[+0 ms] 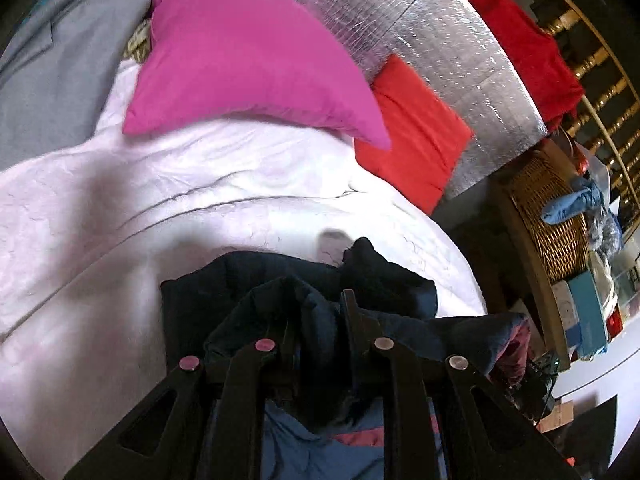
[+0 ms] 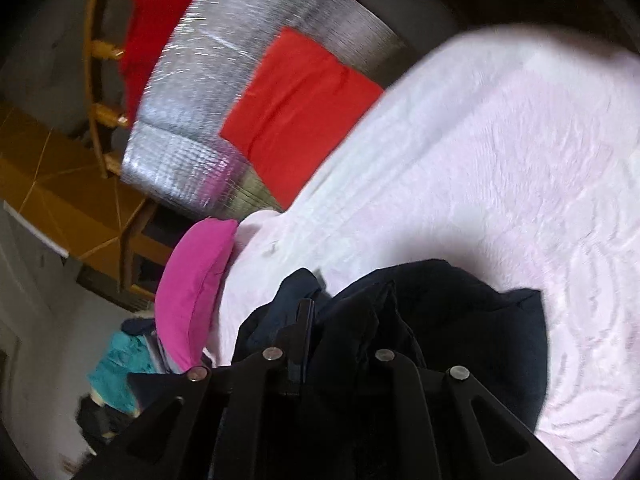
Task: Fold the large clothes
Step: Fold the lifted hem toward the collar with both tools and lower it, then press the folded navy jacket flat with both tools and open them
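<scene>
Both views are bright at centre with strong fisheye curvature and dark vignetted corners. Motion blur smears the silver foil mat [image 2: 192,128] and pale quilt [image 2: 500,152]. A soft shadow crosses the quilt in the left view.

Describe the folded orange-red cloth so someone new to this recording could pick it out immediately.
Start at the pale pink bedspread; beyond its far edge lies a shiny silver foil mat. The folded orange-red cloth lies flat on it, beside the magenta pillow, brighter and neater than the crumpled deep red fabric behind.

wrist views, close, angled down, shared bedspread [image 1: 120,208]
</scene>
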A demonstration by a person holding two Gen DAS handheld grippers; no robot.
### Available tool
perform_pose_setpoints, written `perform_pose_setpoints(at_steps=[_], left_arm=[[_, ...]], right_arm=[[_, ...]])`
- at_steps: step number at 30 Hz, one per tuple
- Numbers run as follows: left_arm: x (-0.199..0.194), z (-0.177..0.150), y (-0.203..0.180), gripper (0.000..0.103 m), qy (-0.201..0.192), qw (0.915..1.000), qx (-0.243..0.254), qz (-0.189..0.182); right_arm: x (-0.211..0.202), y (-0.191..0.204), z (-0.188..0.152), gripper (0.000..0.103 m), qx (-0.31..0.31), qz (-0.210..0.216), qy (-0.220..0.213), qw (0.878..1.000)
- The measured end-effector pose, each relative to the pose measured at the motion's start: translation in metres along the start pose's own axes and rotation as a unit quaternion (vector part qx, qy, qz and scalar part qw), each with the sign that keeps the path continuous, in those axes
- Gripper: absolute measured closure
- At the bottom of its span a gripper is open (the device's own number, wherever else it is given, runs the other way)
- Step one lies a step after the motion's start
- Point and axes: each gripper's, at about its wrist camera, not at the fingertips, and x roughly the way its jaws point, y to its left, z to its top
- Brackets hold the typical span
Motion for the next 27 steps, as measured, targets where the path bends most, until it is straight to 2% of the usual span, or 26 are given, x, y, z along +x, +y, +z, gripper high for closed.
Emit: perform_pose_setpoints(at_steps=[2,5,6,7,8,9,10,11,12,13,15,17,21,24,27], left_arm=[[0.013,0.002,0.007,0.085,0.003,1.0,-0.006,0.003],[0.027,0.005,0.016,0.078,0.015,0.9996,-0.022,-0.007],[0.031,0.006,0.021,0.071,0.02,0.9991,-0.033,-0.018],[0.032,0.006,0.026,0.063,0.02,0.9981,-0.047,-0.036],[0.032,0.007,0.031,0.06,0.016,0.9958,-0.064,-0.064],[0.03,0.008,0.033,0.053,0.012,0.9936,-0.076,-0.083],[0.026,0.009,0.037,0.044,0.001,0.9894,-0.095,-0.11],[0.019,0.008,0.04,0.039,-0.02,0.984,-0.112,-0.137],[0.009,0.007,0.041,0.026,-0.055,0.9775,-0.127,-0.159],[0.0,0.004,0.04,0.016,-0.08,0.9746,-0.13,-0.164],[-0.018,-0.002,0.031,0.013,-0.124,0.9756,-0.113,-0.142],[-0.027,-0.008,0.02,0.013,-0.125,0.983,-0.08,-0.109],[-0.035,-0.033,0.003,0.013,-0.069,0.9969,0.003,-0.036],[-0.045,-0.063,0.002,0.013,-0.037,0.9976,0.054,0.021],[-0.054,-0.084,0.015,0.013,-0.016,0.9958,0.068,0.059]], right_arm=[[0.008,-0.013,0.006,0.086,0.037,0.005,0.013,0.999],[0.018,-0.029,0.017,0.077,0.088,0.035,0.04,0.995],[0.019,-0.036,0.023,0.073,0.109,0.057,0.043,0.991],[0.019,-0.038,0.026,0.065,0.12,0.072,0.042,0.989],[0.017,-0.04,0.03,0.057,0.131,0.091,0.037,0.986],[0.014,-0.041,0.032,0.038,0.138,0.106,0.029,0.984],[0.007,-0.041,0.035,0.024,0.143,0.125,0.014,0.982],[-0.001,-0.04,0.037,0.021,0.141,0.131,-0.006,0.981],[-0.011,-0.036,0.037,0.019,0.126,0.127,-0.03,0.983],[-0.017,-0.033,0.036,0.019,0.111,0.125,-0.038,0.985],[-0.027,-0.023,0.032,0.019,0.082,0.114,-0.034,0.989],[-0.041,-0.016,0.024,0.019,0.046,0.08,-0.037,0.995],[-0.053,-0.004,0.009,0.019,-0.025,0.001,-0.028,0.999],[-0.06,0.001,-0.008,0.019,-0.07,-0.056,-0.012,0.996],[-0.07,-0.002,-0.027,0.019,-0.108,-0.093,0.0,0.99]])
